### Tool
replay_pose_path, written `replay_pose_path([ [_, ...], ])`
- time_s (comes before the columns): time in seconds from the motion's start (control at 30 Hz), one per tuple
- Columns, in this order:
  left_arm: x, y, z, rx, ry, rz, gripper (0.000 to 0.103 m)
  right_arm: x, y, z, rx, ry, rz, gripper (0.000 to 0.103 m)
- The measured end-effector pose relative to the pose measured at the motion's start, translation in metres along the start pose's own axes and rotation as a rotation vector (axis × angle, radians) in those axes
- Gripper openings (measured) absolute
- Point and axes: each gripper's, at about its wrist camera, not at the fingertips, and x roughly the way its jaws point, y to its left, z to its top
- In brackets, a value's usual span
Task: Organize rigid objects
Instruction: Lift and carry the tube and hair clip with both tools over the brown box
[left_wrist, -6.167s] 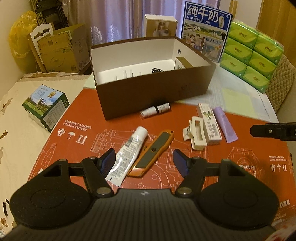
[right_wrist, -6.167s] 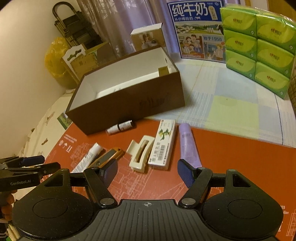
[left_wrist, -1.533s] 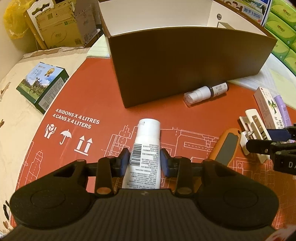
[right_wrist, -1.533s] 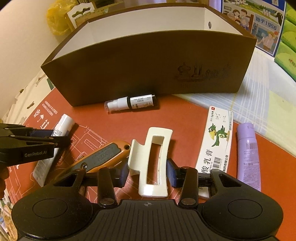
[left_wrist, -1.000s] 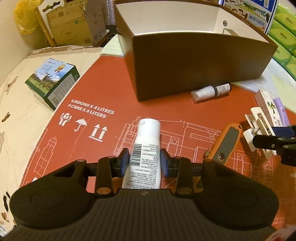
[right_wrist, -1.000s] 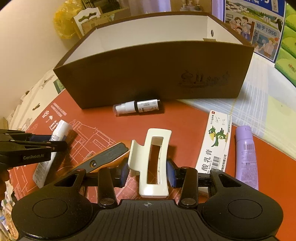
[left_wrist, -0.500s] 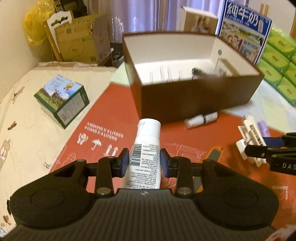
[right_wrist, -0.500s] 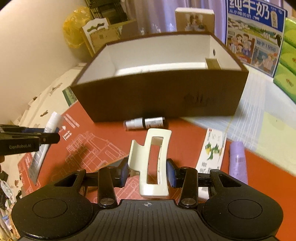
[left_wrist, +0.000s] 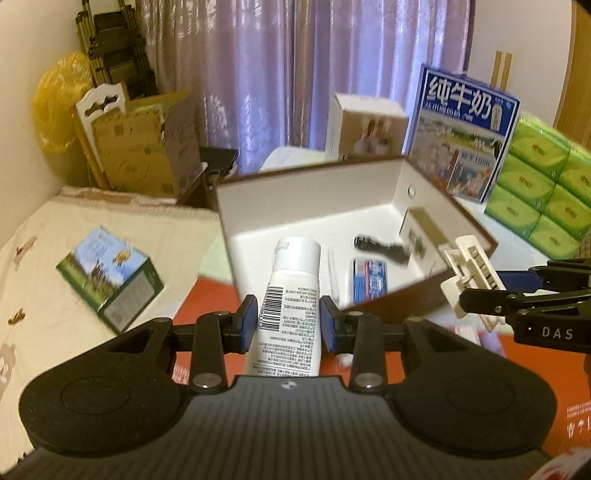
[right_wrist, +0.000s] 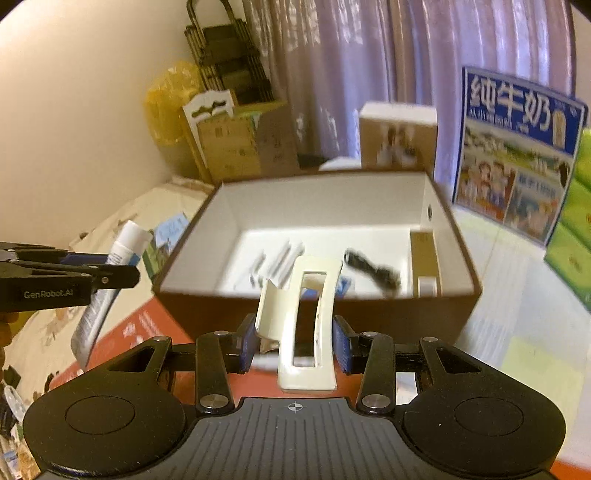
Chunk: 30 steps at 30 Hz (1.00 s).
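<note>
Holding tube (left_wrist: 291, 302) (jaws pinched), clip (right_wrist: 303, 325).

Home, lived-in room: lilac curtains (left_wrist: 295, 74) behind; milk carton case (left_wrist: 465, 133) and green tissue packs (left_wrist: 543, 184) at tabletop's far right edge; cardboard boxes (left_wrist: 136, 155), yellow bag (left_wrist: 55, 110) in far left corner.

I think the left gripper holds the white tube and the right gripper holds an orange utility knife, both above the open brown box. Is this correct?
Not quite. The left gripper does hold the white tube, but the right gripper holds a cream hair clip, not an orange utility knife; the right wrist view shows this clearly. Both are raised in front of the open brown box.
</note>
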Motion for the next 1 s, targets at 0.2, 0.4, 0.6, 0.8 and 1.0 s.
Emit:
replay_pose_path([
  [0.2, 0.02, -0.011, 0.035, 0.002, -0.021, -0.014, 0.032, 0.014, -0.014, 0.036, -0.005, -0.028, -0.001, 0.039],
  [0.4, 0.052, -0.025, 0.065, 0.008, -0.01, -0.031, 0.032, 0.036, -0.03, 0.06, -0.021, -0.028, -0.023, 0.039],
  [0.6, 0.094, -0.039, 0.086, 0.011, 0.027, -0.058, 0.032, 0.066, -0.048, 0.075, -0.025, -0.003, -0.04, 0.039],
  [0.8, 0.142, -0.055, 0.1, 0.032, 0.076, -0.067, 0.032, 0.103, -0.07, 0.083, -0.001, 0.037, -0.058, 0.039],
  [1.0, 0.18, -0.063, 0.109, 0.034, 0.111, -0.074, 0.032, 0.132, -0.088, 0.085, 0.021, 0.075, -0.074, 0.039],
])
